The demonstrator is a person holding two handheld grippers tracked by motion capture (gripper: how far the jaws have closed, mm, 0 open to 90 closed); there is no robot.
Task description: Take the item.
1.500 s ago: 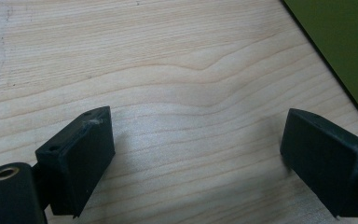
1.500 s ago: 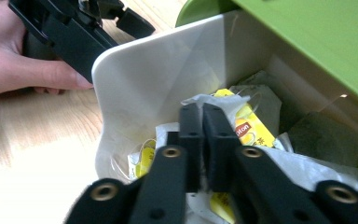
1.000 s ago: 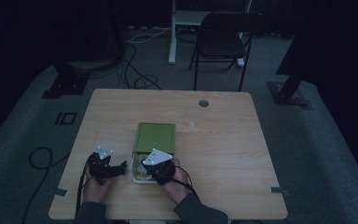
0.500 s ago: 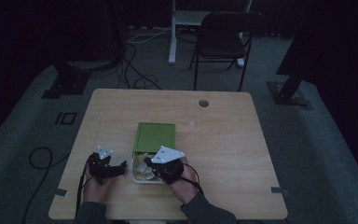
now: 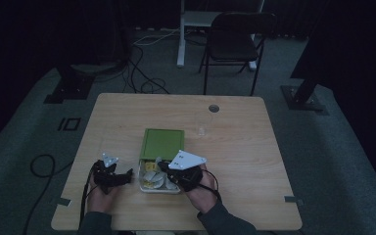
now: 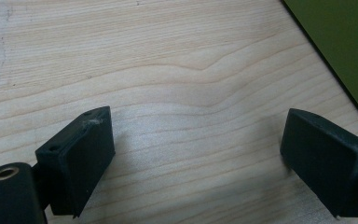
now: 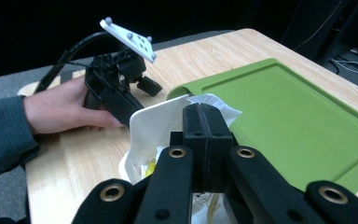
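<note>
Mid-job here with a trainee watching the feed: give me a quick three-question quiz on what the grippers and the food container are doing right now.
1. True or false: the left gripper has its jaws closed on the green lid.
2. What is pinched in the right gripper?
A. a white wrapper
B. a spoon
C. a cable
3. Fill in: the left gripper rests on the wooden table, to the ___ of the white container in the high view.

Key:
1. False. Its jaws stand apart over bare wood.
2. A. The white wrapper rises from the container.
3. left
</note>
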